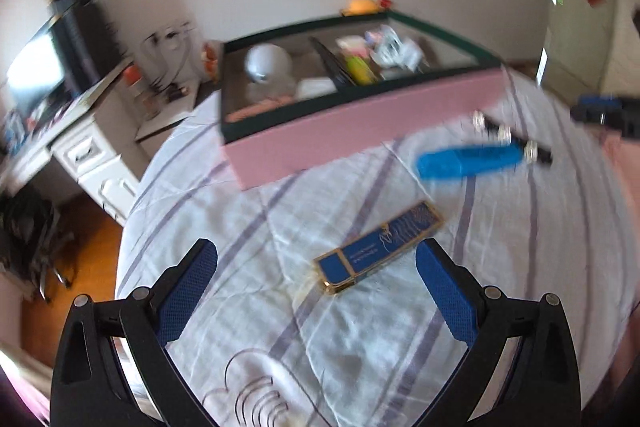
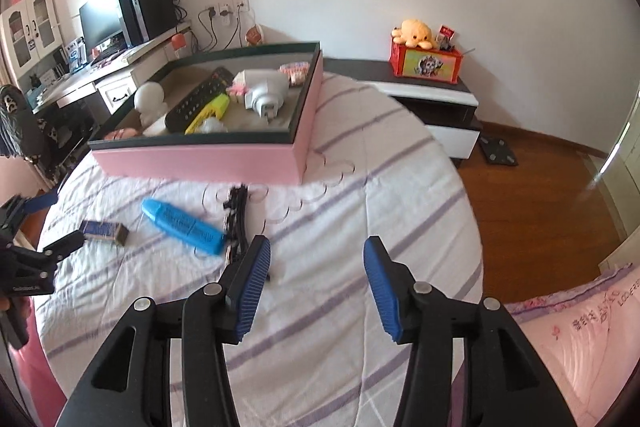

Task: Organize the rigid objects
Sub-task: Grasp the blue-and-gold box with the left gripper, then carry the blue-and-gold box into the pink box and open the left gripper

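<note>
Blue box point(image 1: 378, 249): small, gold-edged, lying flat on the bed point(image 1: 360, 327), just ahead of the left tongs point(image 1: 316, 267) and between their tips, not touched.
Blue marker point(image 2: 184, 221): lies flat on the bed, near the pink tray's front wall, well to the left of the right tongs point(image 2: 316, 263).
Black toy train point(image 2: 236, 219): lies just right of the marker, its near end hidden behind the right tongs' left finger.
Pink tray point(image 2: 200, 159): dark-rimmed, sits on the far part of the bed; holds a remote point(image 2: 200, 99), a yellow marker point(image 2: 208, 113), a white plug adapter point(image 2: 264, 91) and a white round-headed figure point(image 2: 150, 101).
Left tongs: spread wide, holding nothing, above the striped cover.
Right tongs: spread, holding nothing, above bare cover.
Desk point(image 2: 120, 67): far left, carrying a monitor point(image 2: 100, 23).
</note>
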The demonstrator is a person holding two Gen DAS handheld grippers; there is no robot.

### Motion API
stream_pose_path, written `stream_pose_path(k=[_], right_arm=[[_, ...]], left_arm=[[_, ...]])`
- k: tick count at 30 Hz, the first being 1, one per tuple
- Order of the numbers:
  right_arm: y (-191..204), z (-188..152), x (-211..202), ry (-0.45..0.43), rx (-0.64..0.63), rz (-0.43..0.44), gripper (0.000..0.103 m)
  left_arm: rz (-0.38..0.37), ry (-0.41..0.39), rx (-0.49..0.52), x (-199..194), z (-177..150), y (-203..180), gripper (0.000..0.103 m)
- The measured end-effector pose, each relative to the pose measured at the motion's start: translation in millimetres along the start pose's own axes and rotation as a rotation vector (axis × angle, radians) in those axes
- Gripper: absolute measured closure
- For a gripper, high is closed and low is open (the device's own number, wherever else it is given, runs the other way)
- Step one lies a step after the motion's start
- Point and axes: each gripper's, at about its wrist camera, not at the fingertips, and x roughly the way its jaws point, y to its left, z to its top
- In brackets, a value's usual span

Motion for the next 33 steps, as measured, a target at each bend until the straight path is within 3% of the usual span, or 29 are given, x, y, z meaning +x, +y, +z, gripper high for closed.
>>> stream_pose_path(k=[4,9,10,13,16,25,33], right_arm=[[3,-2,5,0.006,-0.004,0.008,0.053],[9,2,13,0.017,-0.014,0.020,0.053],[10,3,14,0.016,-0.015,0.022,0.053],[12,6,17,0.014,-0.018,0.025,0.053],[13,12,18,0.009,-0.021,0.023,0.053],[8,51,21,-0.049,-0.001,0.001,0.052],[13,104,78,0.003,0.003,-0.033,0.052]], left_arm=[[-0.018,0.031,0.108,16,0,-13,0.002],[-0.046,0.021,0.147,21,9,-17,0.007],[-0.056,0.020,0.148,22,10,-17,0.016],[-0.153,0.034,0.117,24,12,-19,0.059],[-0.127,0.023,0.108,21,11,-24,0.083],[-0.097,0.000,-0.039,6,7,6,0.083],[-0.123,-0.020,-0.049,0,3,16,0.083]])
